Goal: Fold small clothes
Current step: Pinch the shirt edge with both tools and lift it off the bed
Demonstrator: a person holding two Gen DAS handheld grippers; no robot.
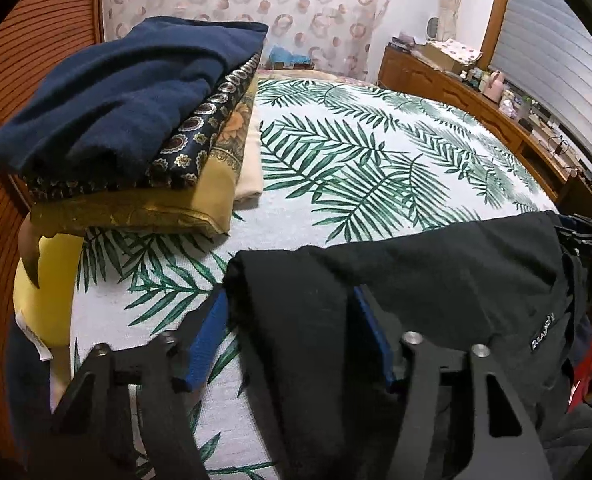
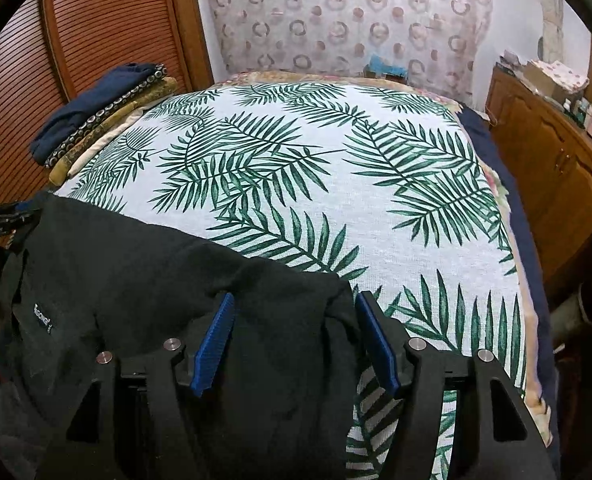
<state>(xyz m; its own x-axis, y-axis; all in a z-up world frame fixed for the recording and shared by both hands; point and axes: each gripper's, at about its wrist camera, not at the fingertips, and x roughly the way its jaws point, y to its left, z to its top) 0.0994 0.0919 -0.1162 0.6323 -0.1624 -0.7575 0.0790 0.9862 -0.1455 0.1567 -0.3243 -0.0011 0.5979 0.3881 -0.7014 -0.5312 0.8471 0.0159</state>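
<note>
A black garment (image 1: 416, 280) is seen spread along the near edge of the bed (image 1: 376, 152), over a white sheet printed with green palm leaves, and it is flanked at each end by a gripper. In the left wrist view, the garment's left end is caught between the blue pads (image 1: 370, 336) of the left gripper (image 1: 290, 340); the cloth fills the gap, the right pad lies against it, the left pad stands at its edge, and the jaws are set about half wide. Whether the cloth is truly pinched cannot be told. A small white logo (image 1: 542, 334) is shown near the garment's right side. In the right wrist view, the garment's other end (image 2: 176, 280) is bunched between the blue pads (image 2: 214, 344) of the right gripper (image 2: 294, 340), whose jaws are held fairly wide; the left pad is pressed into a fold, while the right pad is found at the cloth's edge, over the sheet. At the far left corner of the bed, a stack of folded cloths (image 1: 136, 120) is seen, navy on top, patterned and mustard beneath. A wooden dresser (image 2: 556, 168) is lined along the right wall.
</note>
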